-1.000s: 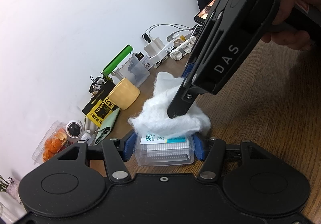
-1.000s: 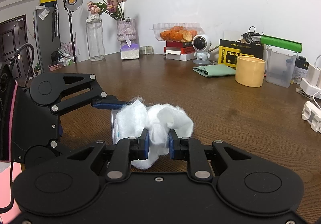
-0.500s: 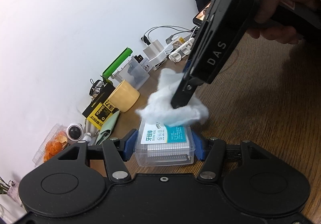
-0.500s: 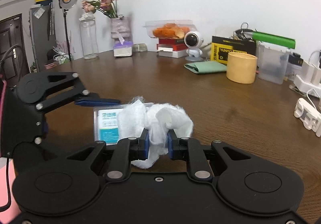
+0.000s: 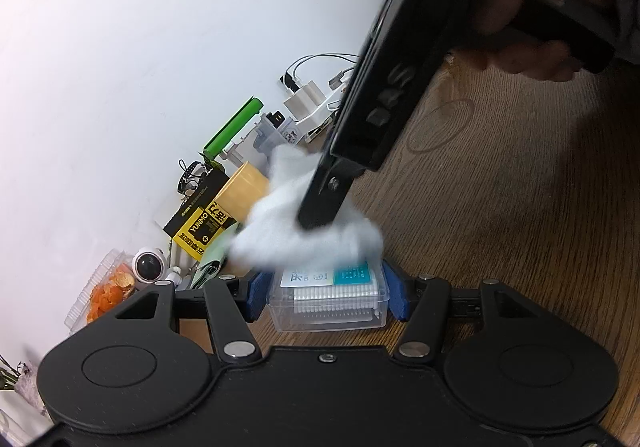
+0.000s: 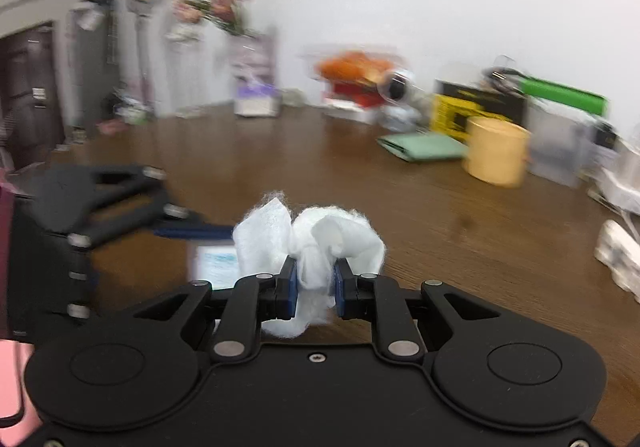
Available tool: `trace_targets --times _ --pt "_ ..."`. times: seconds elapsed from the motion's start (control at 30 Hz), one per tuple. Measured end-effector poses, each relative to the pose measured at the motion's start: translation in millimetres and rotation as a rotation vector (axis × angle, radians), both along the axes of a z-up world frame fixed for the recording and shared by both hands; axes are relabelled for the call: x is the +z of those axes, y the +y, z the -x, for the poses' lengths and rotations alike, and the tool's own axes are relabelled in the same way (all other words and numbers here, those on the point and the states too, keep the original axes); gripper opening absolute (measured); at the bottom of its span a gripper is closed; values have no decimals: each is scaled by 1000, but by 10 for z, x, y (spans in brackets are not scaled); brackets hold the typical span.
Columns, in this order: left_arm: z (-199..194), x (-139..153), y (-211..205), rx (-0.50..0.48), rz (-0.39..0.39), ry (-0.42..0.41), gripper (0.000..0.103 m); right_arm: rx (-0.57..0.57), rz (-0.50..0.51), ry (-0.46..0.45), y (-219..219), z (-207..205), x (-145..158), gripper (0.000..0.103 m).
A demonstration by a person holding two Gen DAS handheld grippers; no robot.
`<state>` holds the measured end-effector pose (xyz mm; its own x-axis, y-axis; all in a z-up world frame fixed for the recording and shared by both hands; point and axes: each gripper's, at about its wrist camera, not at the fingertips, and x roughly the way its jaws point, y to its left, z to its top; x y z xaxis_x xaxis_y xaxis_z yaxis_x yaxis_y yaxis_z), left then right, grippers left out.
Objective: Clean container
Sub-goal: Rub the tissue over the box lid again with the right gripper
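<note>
My left jaws [image 5: 326,297] are clamped on the sides of a small clear plastic box [image 5: 328,305], low in the middle of the left wrist view, blue pads pressed against both its ends. The box sits on the brown wooden tabletop [image 5: 500,207] and holds a row of white pieces; its lid bears a white and teal label with small print I cannot read. My right jaws [image 6: 314,281] are shut tight on a wad of white wipe [image 6: 316,243], which bulges out above and below the pads at the centre of the right wrist view. In the left wrist view that wad lies on the far part of the box lid, blurred, with my right hand [image 5: 532,7] gripping the handle at the upper right.

Farther out, at left centre of the left wrist view, a black and yellow carton [image 5: 200,225] reads "YUNMO". Just beside it stands a pale yellow cup [image 5: 244,189], with a green-lidded clear tub [image 5: 234,131] above it. At lower left sit a small white round camera [image 5: 148,265] and a clear tray of orange peel [image 5: 106,293]. White chargers and cables [image 5: 308,103] lie near the wall.
</note>
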<state>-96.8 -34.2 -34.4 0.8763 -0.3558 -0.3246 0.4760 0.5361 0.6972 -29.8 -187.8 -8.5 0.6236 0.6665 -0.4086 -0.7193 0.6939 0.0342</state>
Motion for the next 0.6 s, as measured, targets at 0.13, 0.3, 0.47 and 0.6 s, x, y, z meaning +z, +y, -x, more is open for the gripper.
trace_targets --times 0.13,0.3,0.47,0.6 --pt "12 1 1 0 1 2 57 62 73 -16 56 139 -46 19" --pt "5 3 4 0 0 1 57 -110 75 43 -160 -172 -86 19" --pt "32 -1 1 1 1 1 57 22 28 7 20 -51 -17 19" --pt "-5 16 6 1 2 4 57 65 45 29 8 74 -54 19"
